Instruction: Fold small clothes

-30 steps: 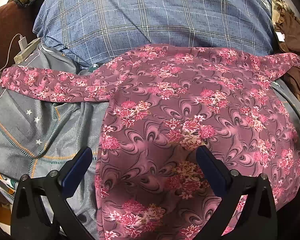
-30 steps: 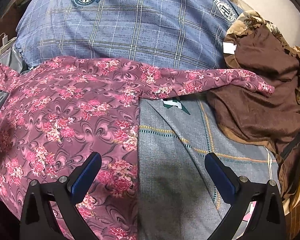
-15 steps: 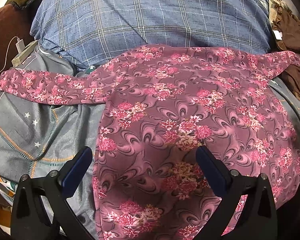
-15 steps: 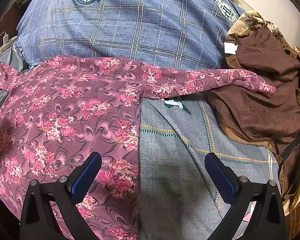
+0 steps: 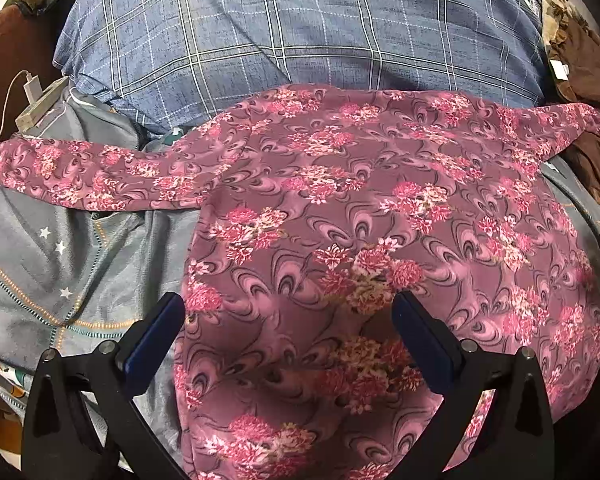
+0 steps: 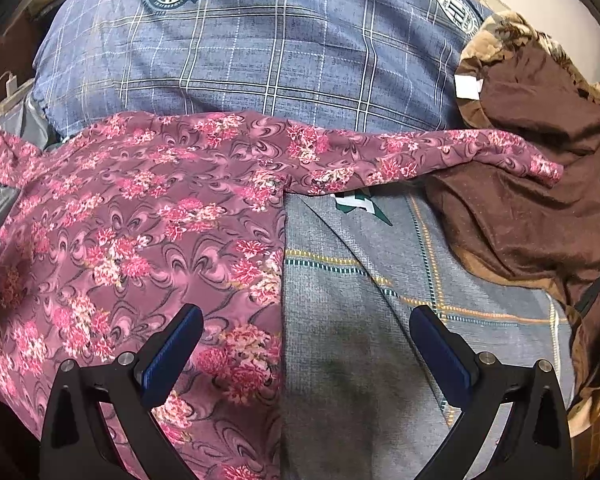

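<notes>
Pink floral top (image 5: 340,208) flat, L hand-held gripper (image 5: 288,320) open above it.

Bed, covered by a grey sheet (image 6: 364,320) with stitched orange and teal lines and small white stars. Lying on it: pink floral top (image 5: 340,240), spread flat, sleeves out to both sides; blue plaid pillow (image 5: 300,32) at the far end; brown garment (image 6: 532,200) at right; white charger (image 5: 40,100), possibly on the bed's edge.
</notes>
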`<act>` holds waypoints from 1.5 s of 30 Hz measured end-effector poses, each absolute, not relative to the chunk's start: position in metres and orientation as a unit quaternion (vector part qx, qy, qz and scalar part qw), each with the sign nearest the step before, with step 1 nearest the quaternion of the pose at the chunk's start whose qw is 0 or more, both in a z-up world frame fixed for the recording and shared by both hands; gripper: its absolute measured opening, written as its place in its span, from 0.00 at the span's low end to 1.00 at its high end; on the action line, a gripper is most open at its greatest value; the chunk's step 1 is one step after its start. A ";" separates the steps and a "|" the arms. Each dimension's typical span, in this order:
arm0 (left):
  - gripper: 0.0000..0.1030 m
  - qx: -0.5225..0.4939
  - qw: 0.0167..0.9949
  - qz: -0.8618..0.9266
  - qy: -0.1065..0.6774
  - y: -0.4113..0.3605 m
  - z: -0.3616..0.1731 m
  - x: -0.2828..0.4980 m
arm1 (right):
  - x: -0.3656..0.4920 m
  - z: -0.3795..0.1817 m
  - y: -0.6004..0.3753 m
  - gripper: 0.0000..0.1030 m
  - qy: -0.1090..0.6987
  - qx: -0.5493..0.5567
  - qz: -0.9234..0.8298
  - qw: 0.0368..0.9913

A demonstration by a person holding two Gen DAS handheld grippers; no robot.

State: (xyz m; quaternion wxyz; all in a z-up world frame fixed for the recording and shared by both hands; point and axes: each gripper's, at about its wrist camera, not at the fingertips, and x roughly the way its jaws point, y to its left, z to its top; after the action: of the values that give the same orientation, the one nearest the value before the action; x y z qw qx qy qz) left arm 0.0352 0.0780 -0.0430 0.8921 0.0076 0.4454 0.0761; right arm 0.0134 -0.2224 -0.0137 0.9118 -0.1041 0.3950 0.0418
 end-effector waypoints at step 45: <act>1.00 -0.091 0.863 0.100 0.486 0.120 -0.059 0.120 | 0.150 0.077 -0.388 0.12 0.282 0.137 -0.071 0.947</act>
State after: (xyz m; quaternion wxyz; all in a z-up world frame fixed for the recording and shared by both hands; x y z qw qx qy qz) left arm 0.1200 0.1205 -0.0594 0.8633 -0.0906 0.4864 0.1001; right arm 0.1498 -0.3882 0.0772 0.9470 0.1367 0.2817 -0.0712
